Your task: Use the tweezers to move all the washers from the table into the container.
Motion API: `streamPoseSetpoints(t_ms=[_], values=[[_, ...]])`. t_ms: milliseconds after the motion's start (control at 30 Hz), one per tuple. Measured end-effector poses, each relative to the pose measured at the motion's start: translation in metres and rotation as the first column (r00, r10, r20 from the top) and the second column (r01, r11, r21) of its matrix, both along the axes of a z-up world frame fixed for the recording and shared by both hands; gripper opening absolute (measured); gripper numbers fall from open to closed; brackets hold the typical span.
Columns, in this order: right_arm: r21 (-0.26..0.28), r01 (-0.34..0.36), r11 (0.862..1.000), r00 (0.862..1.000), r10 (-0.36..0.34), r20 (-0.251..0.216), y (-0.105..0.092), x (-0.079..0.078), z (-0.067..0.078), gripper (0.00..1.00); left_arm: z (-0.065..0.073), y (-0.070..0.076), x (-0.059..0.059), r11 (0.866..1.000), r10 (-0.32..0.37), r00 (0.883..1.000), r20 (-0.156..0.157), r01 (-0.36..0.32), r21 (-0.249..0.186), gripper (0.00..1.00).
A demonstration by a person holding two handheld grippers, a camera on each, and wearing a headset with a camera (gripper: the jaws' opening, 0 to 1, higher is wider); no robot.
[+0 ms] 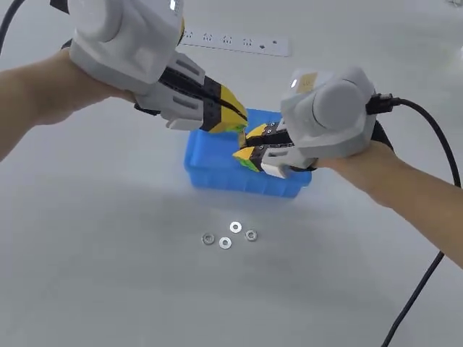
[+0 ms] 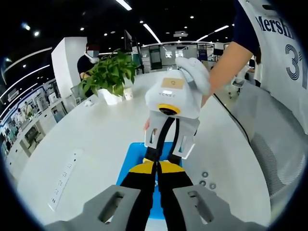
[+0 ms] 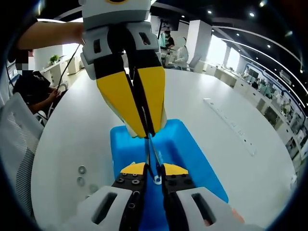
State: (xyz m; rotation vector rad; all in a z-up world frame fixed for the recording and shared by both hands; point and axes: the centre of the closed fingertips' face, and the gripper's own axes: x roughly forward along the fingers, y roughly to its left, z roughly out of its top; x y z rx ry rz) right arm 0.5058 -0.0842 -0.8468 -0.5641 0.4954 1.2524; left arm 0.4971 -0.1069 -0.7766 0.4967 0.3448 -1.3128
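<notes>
Above the blue container (image 1: 217,172) my left gripper (image 1: 242,119) is shut on the top of thin metal tweezers (image 3: 150,151). The tweezers point down between the jaws of my right gripper (image 3: 153,169), which is shut on their lower part. A small washer (image 3: 157,181) sits at the tweezer tip, over the inside of the container (image 3: 192,154). Several washers (image 1: 225,243) lie together on the white table in front of the container. In the left gripper view my left gripper (image 2: 156,166) meets the right gripper's jaws tip to tip.
A white power strip (image 1: 231,41) lies behind the container. A black cable (image 1: 434,144) trails from the right gripper off the table's right side. A potted plant (image 2: 110,72) stands far off on the table. Bare white table surrounds the washers.
</notes>
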Motion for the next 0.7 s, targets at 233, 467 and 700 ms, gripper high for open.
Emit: streamPoseSetpoints(t_ms=[233, 467, 700], values=[[0.021, 0.011, 1.0, 1.0, -0.011, 0.015, -0.001, -0.001, 0.015, 0.13, 0.013, 0.001, -0.005, 1.0, 0.002, 1.0, 0.019, -0.002, 0.0, 0.05], [0.034, 0.021, 0.999, 0.999, -0.022, 0.038, -0.002, -0.007, 0.031, 0.13, 0.029, -0.002, -0.013, 1.0, -0.001, 0.999, 0.042, 0.001, 0.002, 0.05], [0.053, 0.006, 0.999, 0.999, -0.008, 0.051, -0.004, -0.02, 0.047, 0.13, 0.043, -0.001, -0.026, 1.0, -0.018, 0.998, 0.064, 0.017, 0.02, 0.05]])
